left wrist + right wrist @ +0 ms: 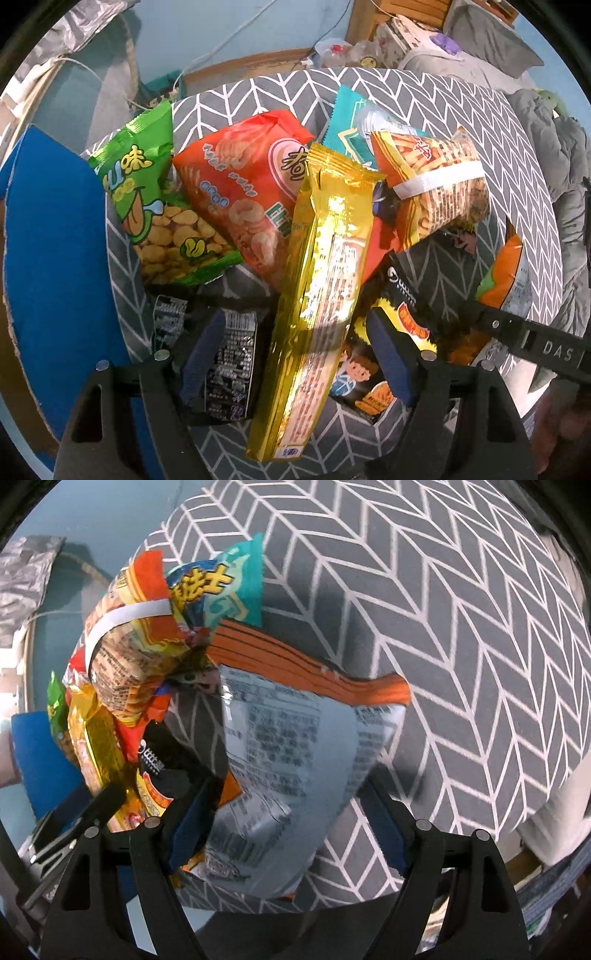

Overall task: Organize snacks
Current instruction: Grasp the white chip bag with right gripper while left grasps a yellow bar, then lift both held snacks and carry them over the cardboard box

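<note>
A grey chevron fabric basket (517,155) holds several snack packs. In the left wrist view a long gold packet (325,280) lies between the fingers of my open left gripper (295,354), with a green bean bag (155,206), a red ring-snack bag (240,192), a yellow fries bag (436,188), a teal packet (347,114) and black packs (225,362) around it. In the right wrist view my right gripper (291,830) is open around an orange and silver chip bag (291,738), its pads apart from the bag's sides. The basket wall (461,627) fills the right.
A blue surface (55,258) lies left of the basket. The right gripper's black body (535,339) reaches in at the right of the left view. Grey clothes (554,155), cables and a wooden frame lie behind. The left gripper (74,819) shows at the lower left.
</note>
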